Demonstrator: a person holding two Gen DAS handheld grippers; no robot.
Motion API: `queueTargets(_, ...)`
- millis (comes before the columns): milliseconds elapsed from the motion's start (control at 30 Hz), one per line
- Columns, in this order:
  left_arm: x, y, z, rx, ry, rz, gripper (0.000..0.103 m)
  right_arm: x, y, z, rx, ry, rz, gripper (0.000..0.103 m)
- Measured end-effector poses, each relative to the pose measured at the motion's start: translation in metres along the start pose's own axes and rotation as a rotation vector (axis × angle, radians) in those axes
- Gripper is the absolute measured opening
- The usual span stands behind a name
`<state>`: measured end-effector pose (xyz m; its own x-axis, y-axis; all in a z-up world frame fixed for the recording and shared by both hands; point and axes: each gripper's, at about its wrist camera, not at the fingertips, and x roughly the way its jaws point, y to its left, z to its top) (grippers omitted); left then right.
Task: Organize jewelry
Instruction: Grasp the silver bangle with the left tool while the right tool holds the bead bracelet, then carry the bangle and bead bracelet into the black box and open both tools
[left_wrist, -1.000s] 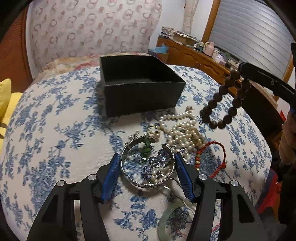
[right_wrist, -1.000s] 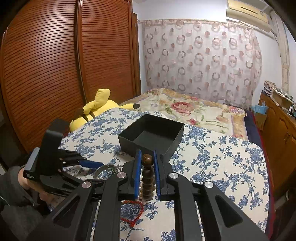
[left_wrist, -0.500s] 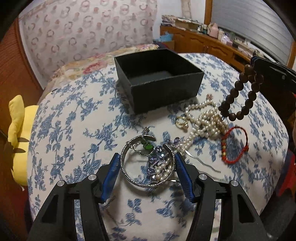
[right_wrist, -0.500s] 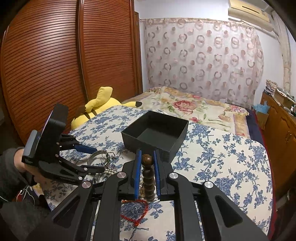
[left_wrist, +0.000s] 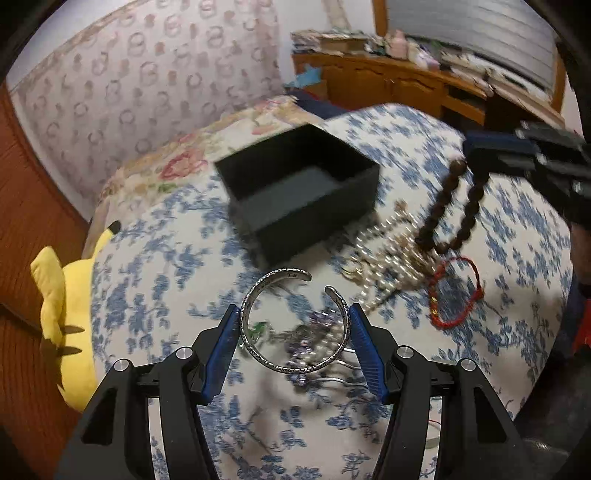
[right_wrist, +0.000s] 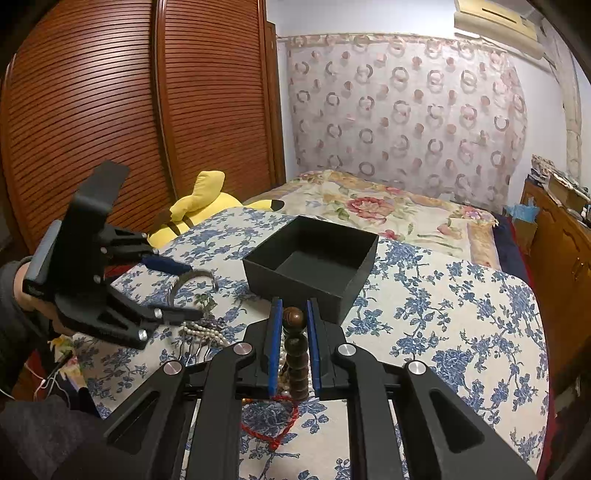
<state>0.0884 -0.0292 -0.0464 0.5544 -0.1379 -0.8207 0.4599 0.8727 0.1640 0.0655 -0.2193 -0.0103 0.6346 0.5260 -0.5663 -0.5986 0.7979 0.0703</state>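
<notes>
Currently both grippers carry a bracelet above the desk, which is covered in a blue-floral cloth (right_wrist: 461, 317).

Left gripper (left_wrist: 294, 325): fingers held partly apart, blue pads pressing the two sides of an open silver cuff bangle (left_wrist: 291, 321). Bangle is lifted clear of the cloth, its gap facing the far side toward the black box (left_wrist: 301, 192). In the right wrist view the same bangle (right_wrist: 192, 284) sits between the left gripper's (right_wrist: 177, 291) fingers, to the left of the box (right_wrist: 312, 267).

Right gripper (right_wrist: 294, 332): fingers nearly closed on a dark wooden bead bracelet (right_wrist: 295, 354), which hangs down between the pads. From the left wrist view the bead loop (left_wrist: 448, 210) dangles from the right gripper (left_wrist: 480, 151), to the right of the box and above the jewelry pile.

Box: open-topped, interior looks empty, standing at the far middle of the desk.

Remaining on the cloth: pearl strands (left_wrist: 391, 258) near the box's right corner, red cord bracelet (left_wrist: 456, 291) further right, purple beaded piece (left_wrist: 314, 332) and a small green item (left_wrist: 258, 328) under the bangle, metal hair comb (right_wrist: 199, 349) at left near. View from the left wrist is motion-blurred.

Yellow plush toy (right_wrist: 199, 214) lies beyond the desk's left edge.
</notes>
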Motion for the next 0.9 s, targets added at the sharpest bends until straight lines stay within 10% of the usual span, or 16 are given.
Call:
queueTargets(333,0.012,0.017,-0.027,0.019,0.1,0.034,0.057,0.003,0.0,0.0,0.006,0.003,0.009,0.015)
queueTargets(900,-0.014,0.042,-0.011,-0.104,-0.05,0.017,0.057,0.011,0.005,0.017,-0.011,-0.019,0.005,0.015)
